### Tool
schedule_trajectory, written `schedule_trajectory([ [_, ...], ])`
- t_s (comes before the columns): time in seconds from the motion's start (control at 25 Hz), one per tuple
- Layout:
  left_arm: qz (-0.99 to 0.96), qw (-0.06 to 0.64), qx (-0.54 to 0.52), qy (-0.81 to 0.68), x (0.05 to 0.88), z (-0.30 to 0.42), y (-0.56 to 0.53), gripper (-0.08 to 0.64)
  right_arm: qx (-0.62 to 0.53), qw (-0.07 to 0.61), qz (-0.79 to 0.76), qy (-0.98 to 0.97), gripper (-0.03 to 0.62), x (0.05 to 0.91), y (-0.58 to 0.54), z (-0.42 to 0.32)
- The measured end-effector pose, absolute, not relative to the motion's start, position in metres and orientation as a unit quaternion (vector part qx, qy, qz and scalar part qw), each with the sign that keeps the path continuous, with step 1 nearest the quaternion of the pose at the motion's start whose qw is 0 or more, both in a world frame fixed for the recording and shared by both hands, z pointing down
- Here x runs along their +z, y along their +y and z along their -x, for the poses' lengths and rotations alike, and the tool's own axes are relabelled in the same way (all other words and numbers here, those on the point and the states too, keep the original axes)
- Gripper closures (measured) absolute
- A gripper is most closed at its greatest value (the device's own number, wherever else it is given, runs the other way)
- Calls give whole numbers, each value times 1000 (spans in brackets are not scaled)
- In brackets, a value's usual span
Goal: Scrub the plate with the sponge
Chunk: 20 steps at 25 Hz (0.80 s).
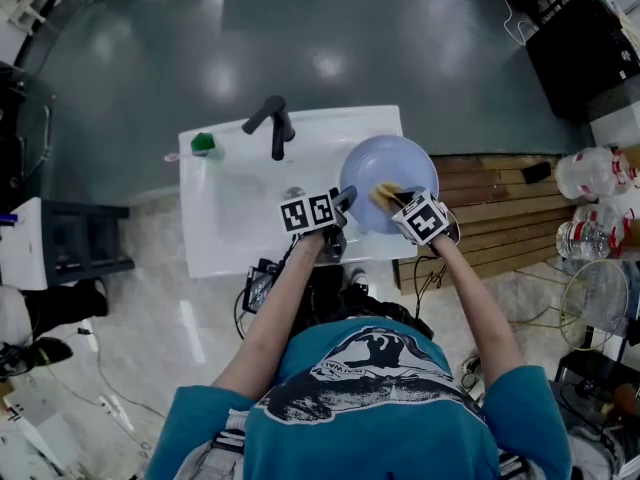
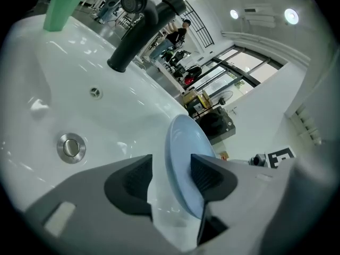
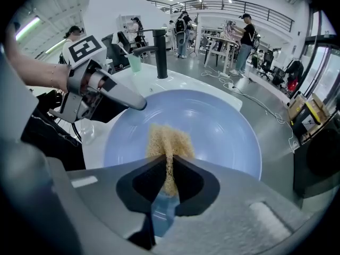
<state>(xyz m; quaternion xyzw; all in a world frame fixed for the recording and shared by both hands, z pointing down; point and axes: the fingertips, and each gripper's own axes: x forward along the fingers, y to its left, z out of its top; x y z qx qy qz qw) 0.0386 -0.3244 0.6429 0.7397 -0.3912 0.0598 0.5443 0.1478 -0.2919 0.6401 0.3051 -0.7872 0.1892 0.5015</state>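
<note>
Pale blue plate (image 1: 392,164) at right end of white sink (image 1: 225,230), tilted, hollow face toward right gripper (image 3: 170,166). Left gripper (image 2: 170,170) at plate's near-left rim: jaws apart, rim between them, clear gap on left pad's side, not clamped. Right gripper jaws pinched tight on tan sponge (image 3: 169,138), sponge pressed flat on plate's inner face near middle. Black faucet (image 1: 272,124) behind basin. Green cup (image 1: 204,144) on sink's far-left corner.

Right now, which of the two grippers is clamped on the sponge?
The right gripper, jaws shut on the tan sponge over the blue plate; the left gripper is open astride the plate's rim.
</note>
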Motion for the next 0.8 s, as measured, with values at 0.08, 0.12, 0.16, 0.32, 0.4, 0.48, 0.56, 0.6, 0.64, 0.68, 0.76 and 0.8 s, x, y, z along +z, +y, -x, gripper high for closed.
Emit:
schedule_trajectory([
  [0.08, -751, 528, 68, -391, 636, -36, -322, 302, 198, 488, -316, -789, 555, 639, -293, -149],
  [0.12, -756, 519, 71, -393, 631, -33, -320, 299, 204, 478, -325, -790, 555, 638, -294, -150],
  [0.16, -760, 509, 72, -396, 627, -31, -320, 299, 211, 466, -337, -791, 555, 637, -296, -152],
  [0.32, -783, 468, 57, -406, 599, -21, -317, 303, 231, 413, -378, -796, 554, 624, -301, -156],
  [0.4, -798, 440, 43, -410, 579, -14, -315, 321, 236, 385, -388, -804, 554, 613, -299, -155],
  [0.48, -813, 411, 34, -410, 559, -8, -312, 355, 240, 351, -396, -814, 554, 597, -295, -153],
  [0.56, -826, 390, 31, -405, 543, -6, -304, 364, 243, 317, -399, -825, 554, 582, -290, -149],
  [0.6, -832, 381, 32, -403, 536, -6, -300, 367, 243, 302, -399, -831, 554, 574, -287, -146],
  [0.64, -837, 373, 32, -400, 530, -6, -295, 368, 242, 288, -398, -837, 554, 567, -282, -144],
  [0.68, -841, 365, 31, -398, 524, -6, -289, 368, 239, 276, -397, -842, 554, 560, -278, -141],
  [0.76, -848, 352, 30, -395, 512, -9, -274, 370, 232, 254, -393, -853, 552, 545, -266, -137],
  [0.8, -851, 346, 29, -394, 507, -11, -266, 373, 229, 244, -391, -858, 552, 538, -259, -135],
])
